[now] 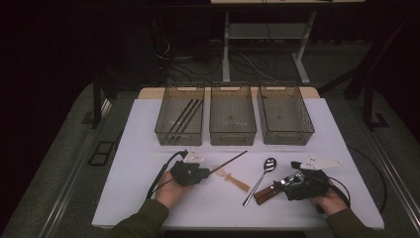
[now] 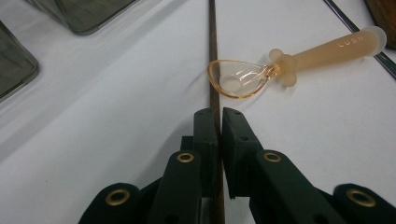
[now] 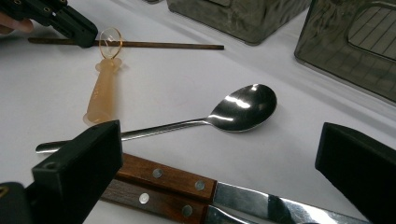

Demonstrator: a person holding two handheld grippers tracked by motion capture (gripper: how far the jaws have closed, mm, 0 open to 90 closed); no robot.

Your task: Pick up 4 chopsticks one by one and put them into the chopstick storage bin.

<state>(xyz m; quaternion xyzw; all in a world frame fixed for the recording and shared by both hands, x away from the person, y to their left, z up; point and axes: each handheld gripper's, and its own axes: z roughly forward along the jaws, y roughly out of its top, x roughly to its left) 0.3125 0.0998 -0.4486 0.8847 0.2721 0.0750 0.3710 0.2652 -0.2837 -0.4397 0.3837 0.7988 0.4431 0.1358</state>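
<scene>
One chopstick (image 2: 214, 56) — between left fingers (image 2: 205, 128)

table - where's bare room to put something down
Bare white table left of the left gripper, and the strip between the bins and the cutlery. Crowded between the grippers: chopstick, orange spoon, metal spoon, knives.

Three smoky see-through bins in a row at the far edge of the white surface (image 1: 148, 148): left bin (image 1: 180, 115) with a few dark sticks inside, middle bin (image 1: 232, 114) and right bin (image 1: 285, 113) looking bare. Closer in, a little amber plastic spoon (image 1: 232, 178), a metal spoon (image 1: 259, 179) just right of it, and two wooden-handled knives (image 3: 177, 186) side by side, touching.
</scene>
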